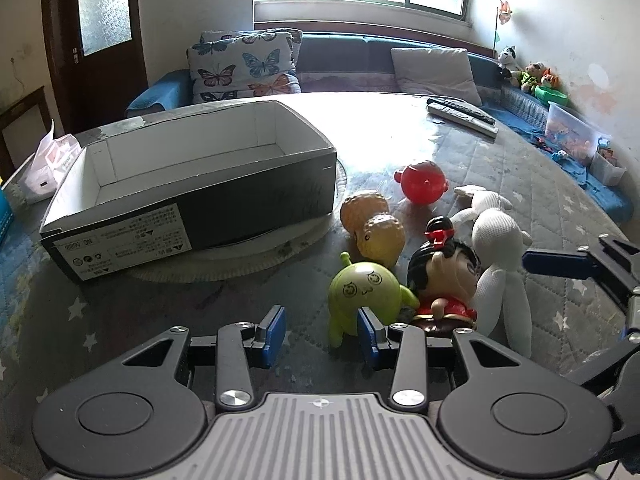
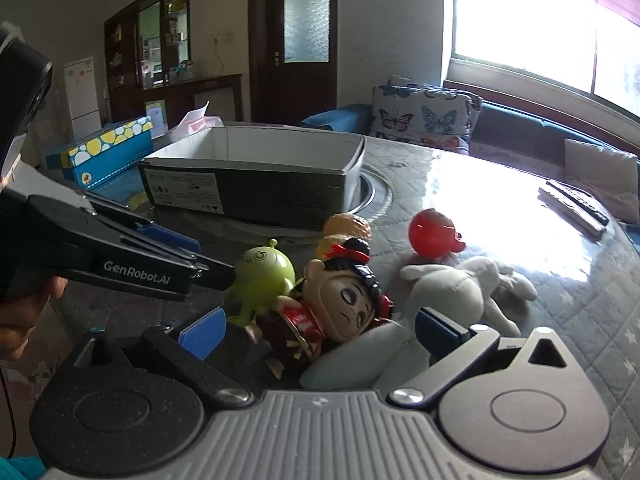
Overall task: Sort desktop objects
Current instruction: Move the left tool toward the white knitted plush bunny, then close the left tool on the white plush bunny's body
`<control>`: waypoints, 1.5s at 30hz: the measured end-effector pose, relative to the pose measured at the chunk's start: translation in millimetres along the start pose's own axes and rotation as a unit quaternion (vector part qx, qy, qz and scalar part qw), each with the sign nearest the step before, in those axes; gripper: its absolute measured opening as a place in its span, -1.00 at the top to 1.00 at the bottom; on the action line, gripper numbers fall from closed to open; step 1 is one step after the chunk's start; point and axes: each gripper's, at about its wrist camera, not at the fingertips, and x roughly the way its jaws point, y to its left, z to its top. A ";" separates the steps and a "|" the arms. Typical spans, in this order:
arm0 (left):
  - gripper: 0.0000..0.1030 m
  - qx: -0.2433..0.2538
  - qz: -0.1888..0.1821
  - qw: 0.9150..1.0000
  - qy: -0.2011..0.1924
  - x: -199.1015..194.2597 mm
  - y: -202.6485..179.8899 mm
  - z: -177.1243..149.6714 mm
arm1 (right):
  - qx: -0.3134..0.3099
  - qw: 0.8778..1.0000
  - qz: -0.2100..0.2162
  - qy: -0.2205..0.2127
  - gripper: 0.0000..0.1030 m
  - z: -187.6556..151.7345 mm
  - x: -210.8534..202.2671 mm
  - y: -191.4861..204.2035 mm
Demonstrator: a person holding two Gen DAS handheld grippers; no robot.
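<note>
An open black box [image 1: 256,196] with a white inside stands on the table; it also shows in the right wrist view [image 2: 256,194]. Toys lie to its right: a green alien [image 1: 362,290] [image 2: 266,272], a black-haired doll in red [image 1: 440,276] [image 2: 344,300], a white plush [image 1: 500,272] [image 2: 452,288], a red round toy [image 1: 424,182] [image 2: 432,232] and an orange toy [image 1: 376,220] [image 2: 346,226]. My left gripper [image 1: 322,336] is open and empty, its right finger beside the green alien. My right gripper [image 2: 320,332] is open around the doll and the plush's leg.
Two remote controls [image 1: 460,114] lie at the table's far right. A blue dotted tissue box [image 2: 104,152] and a white bag [image 1: 44,164] sit left of the black box. A sofa with butterfly pillows [image 1: 248,66] stands behind the table.
</note>
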 end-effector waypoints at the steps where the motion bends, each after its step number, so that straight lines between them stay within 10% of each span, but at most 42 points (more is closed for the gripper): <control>1: 0.18 0.000 -0.003 1.000 0.000 -0.3 0.3 1.1 | -0.002 1.000 0.002 0.000 -0.97 1.3 0.6 0.6; 23: 0.18 0.054 -0.105 0.993 -0.014 7.7 -52.0 49.9 | 0.096 0.995 -0.032 0.000 -0.63 -2.9 -5.6 -56.0; 45: 0.19 0.045 -0.184 0.978 0.084 86.5 -95.4 82.6 | 0.175 0.984 0.002 0.019 0.02 -12.6 29.8 -105.5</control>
